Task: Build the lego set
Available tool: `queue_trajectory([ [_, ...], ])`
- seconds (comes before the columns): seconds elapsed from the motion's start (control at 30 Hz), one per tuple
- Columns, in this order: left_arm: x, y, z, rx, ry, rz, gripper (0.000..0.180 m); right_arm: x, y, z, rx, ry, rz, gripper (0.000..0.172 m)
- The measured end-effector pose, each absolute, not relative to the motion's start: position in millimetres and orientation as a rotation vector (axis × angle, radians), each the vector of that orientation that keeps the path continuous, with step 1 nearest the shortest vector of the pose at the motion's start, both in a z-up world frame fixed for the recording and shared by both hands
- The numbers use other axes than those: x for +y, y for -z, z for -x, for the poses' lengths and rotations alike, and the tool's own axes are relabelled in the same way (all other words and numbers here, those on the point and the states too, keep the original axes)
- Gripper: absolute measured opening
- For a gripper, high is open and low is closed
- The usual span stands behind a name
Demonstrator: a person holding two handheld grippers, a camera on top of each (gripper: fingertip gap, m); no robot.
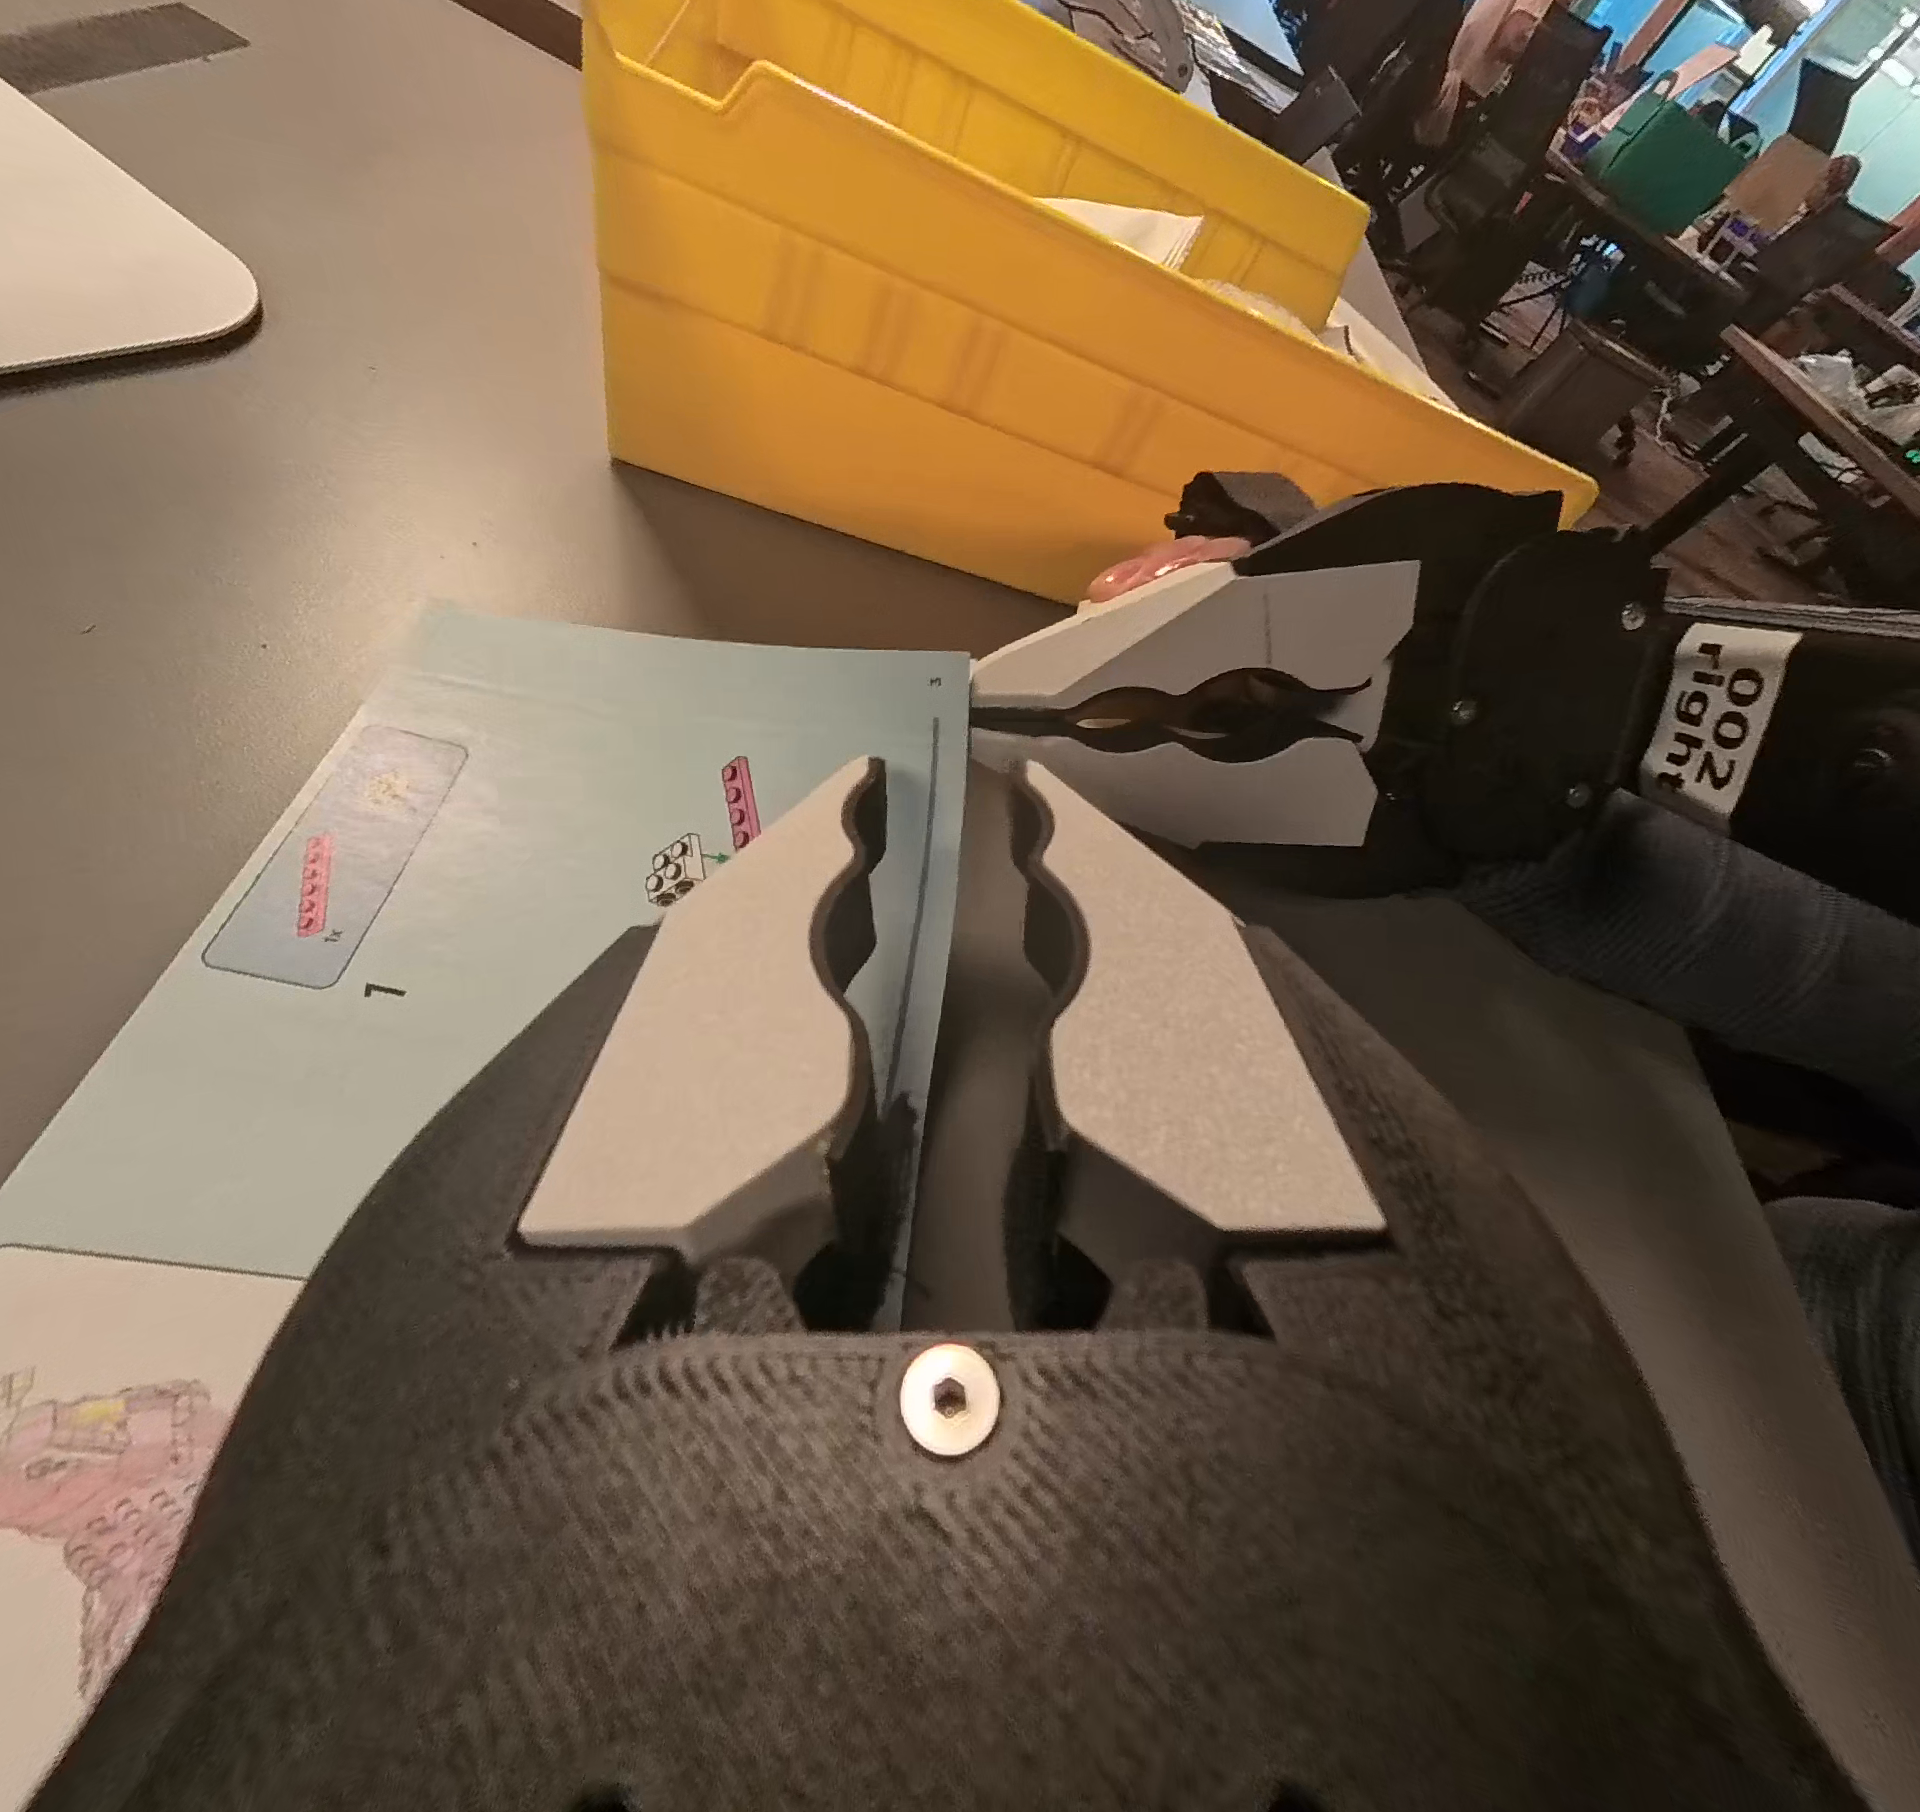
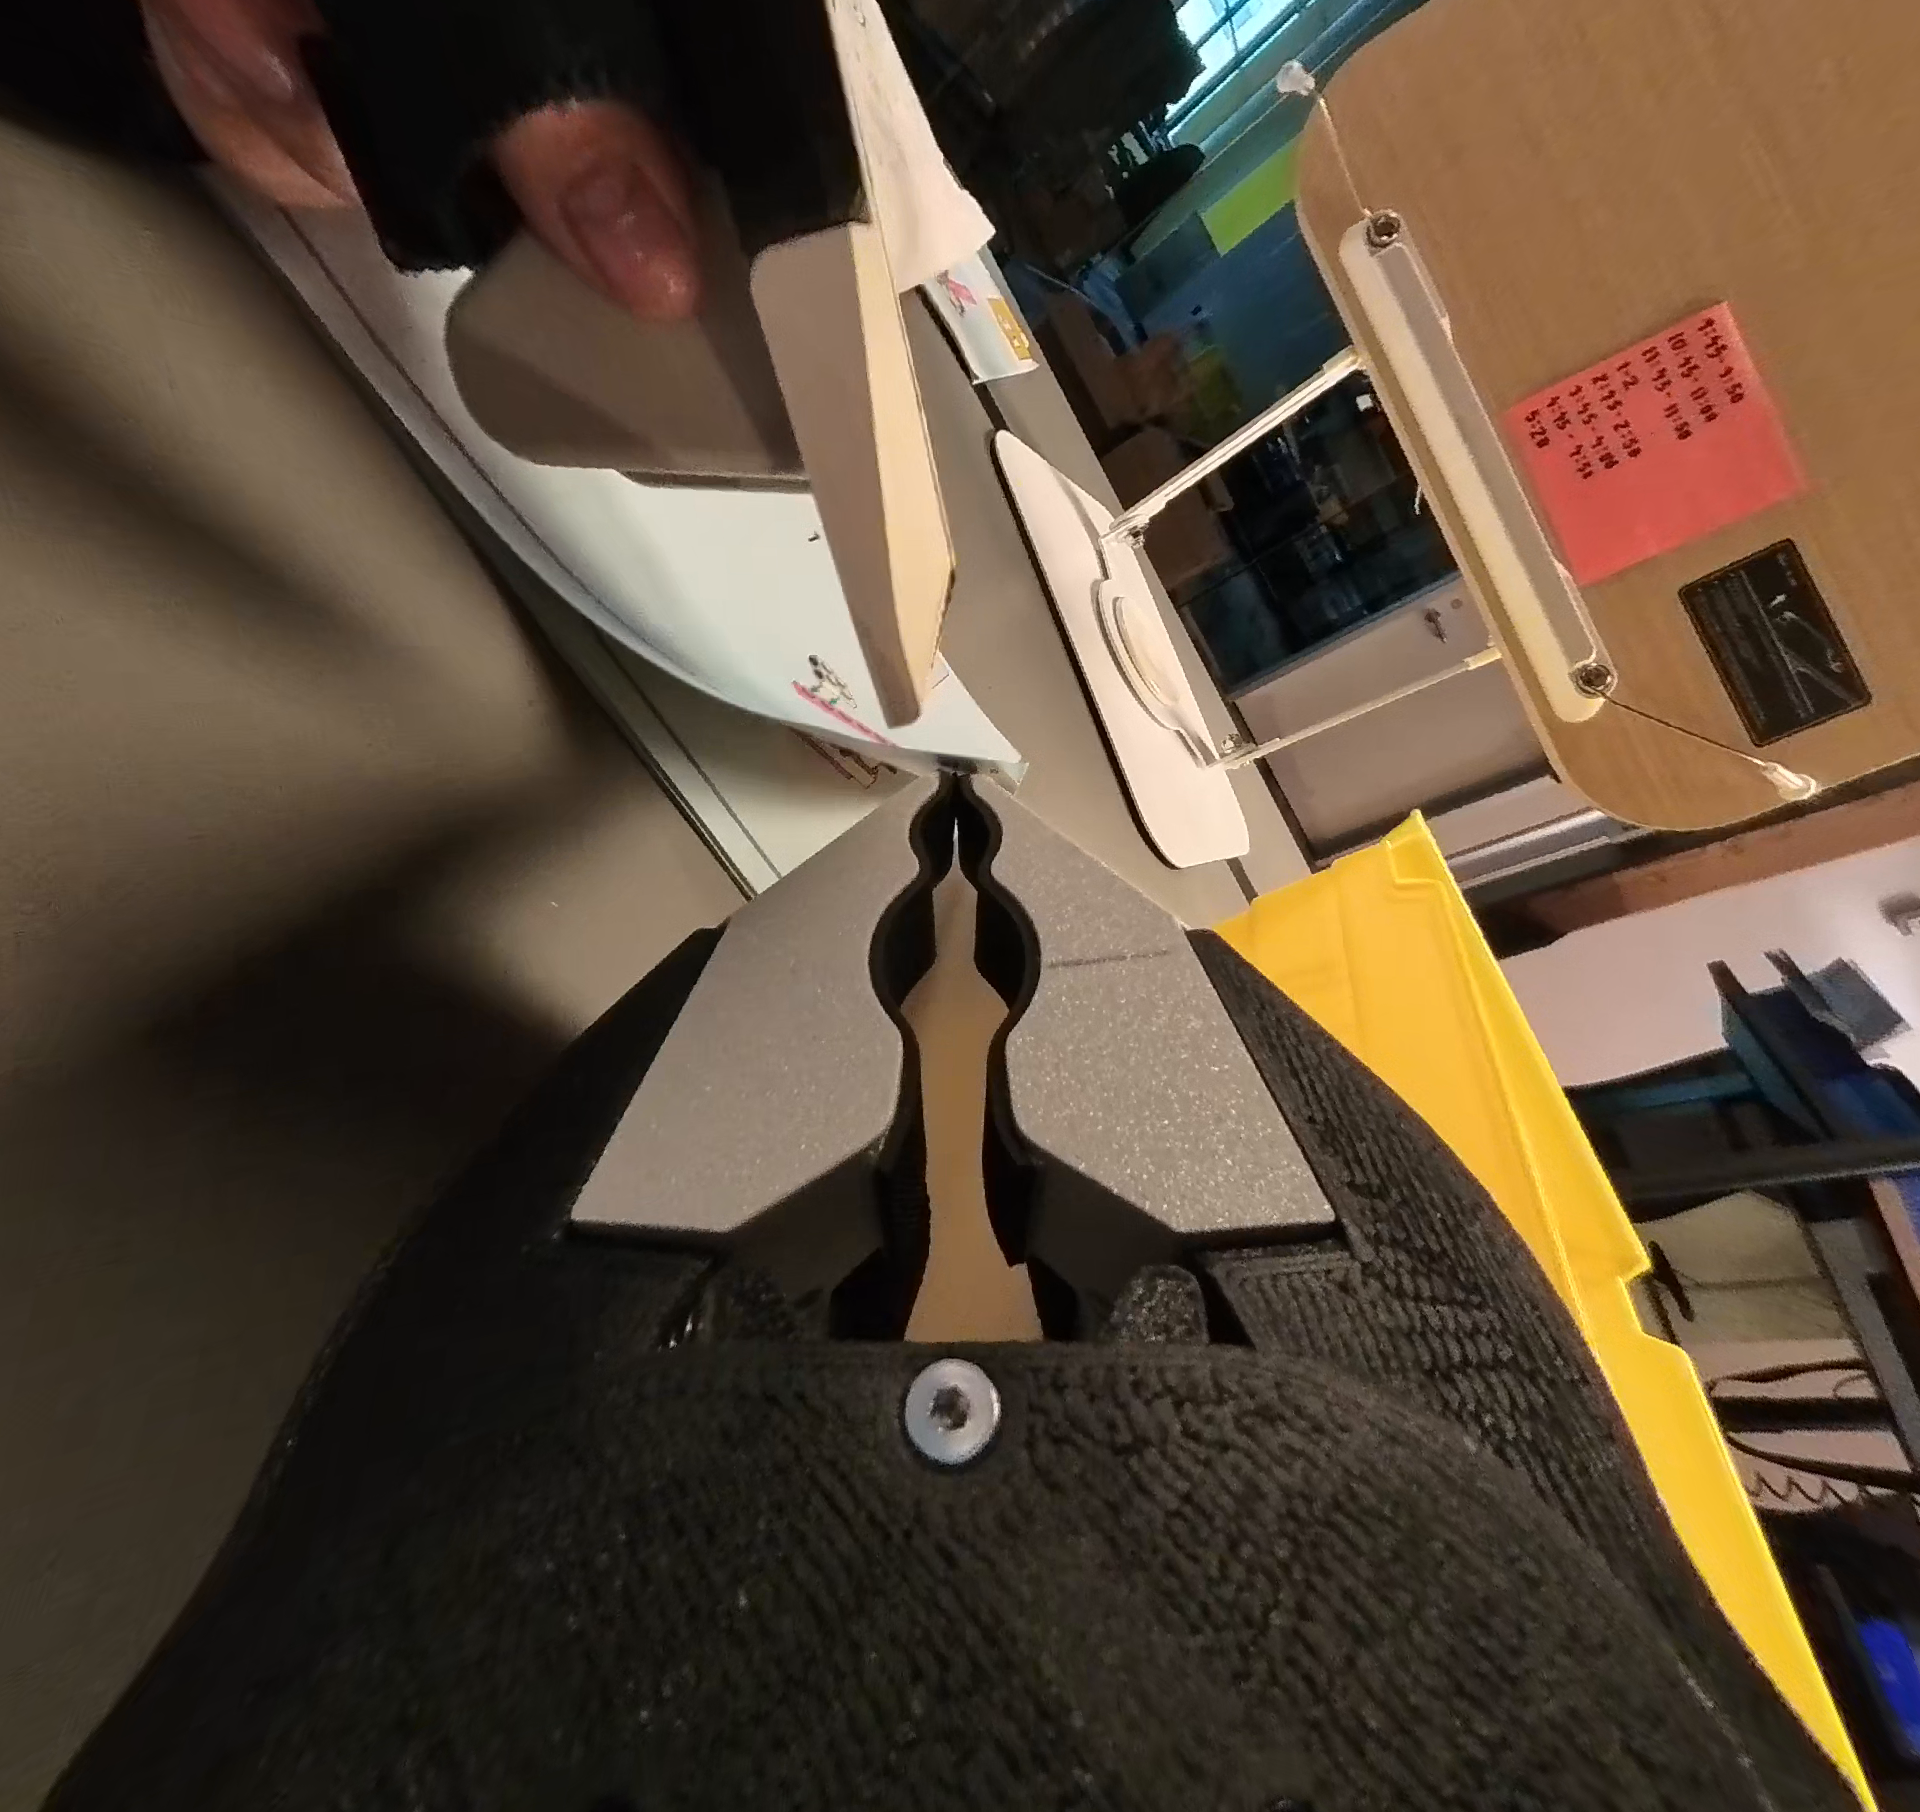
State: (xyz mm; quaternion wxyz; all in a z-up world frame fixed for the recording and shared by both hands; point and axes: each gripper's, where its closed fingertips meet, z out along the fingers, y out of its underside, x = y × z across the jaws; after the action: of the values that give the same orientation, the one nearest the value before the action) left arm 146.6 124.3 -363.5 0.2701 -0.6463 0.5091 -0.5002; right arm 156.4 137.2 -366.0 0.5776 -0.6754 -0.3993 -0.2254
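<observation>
A light-blue instruction booklet [image 1: 520, 879] lies open on the dark table [image 1: 312, 515]. One of its pages is lifted and curled up at the right edge. My left gripper [image 1: 951, 775] is open, and that page edge stands between its fingers without being pressed. My right gripper [image 1: 982, 718] comes in from the right and is shut on the far corner of the same page. In the right wrist view the shut tips [image 2: 958, 796] meet at the page corner [image 2: 977, 754]. A finger [image 2: 883, 474] of the left gripper lies over the page, held by a gloved hand [image 2: 582, 100].
A yellow plastic bin [image 1: 935, 308] stands just behind the booklet and also shows in the right wrist view [image 2: 1455, 1087]. A white flat stand base [image 1: 94, 235] lies at the far left. A wooden board with a red note [image 2: 1662, 308] stands on a clear holder. Less than 4 cm separates the two grippers' tips.
</observation>
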Motion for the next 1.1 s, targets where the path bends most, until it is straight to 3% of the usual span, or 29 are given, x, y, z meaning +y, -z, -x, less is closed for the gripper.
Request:
queue_trajectory([
  [0.23,131,363,-147,1.319,1.342,1.764,0.019,136,366,-150,-0.972,0.532,1.548,0.000],
  [0.47,134,339,-154,1.160,1.627,1.775,0.017,136,368,-147,-0.996,0.541,1.537,0.000],
  [0.67,134,347,-163,1.244,1.502,1.791,0.017,136,369,-146,-1.004,0.543,1.535,0.000],
  [0.9,133,355,-163,1.235,1.516,1.825,0.000,136,369,-146,-1.003,0.543,1.536,0.000],
  [1.1,128,344,-159,1.188,1.695,1.820,0.000,136,367,-148,-0.985,0.544,1.533,0.000],
])
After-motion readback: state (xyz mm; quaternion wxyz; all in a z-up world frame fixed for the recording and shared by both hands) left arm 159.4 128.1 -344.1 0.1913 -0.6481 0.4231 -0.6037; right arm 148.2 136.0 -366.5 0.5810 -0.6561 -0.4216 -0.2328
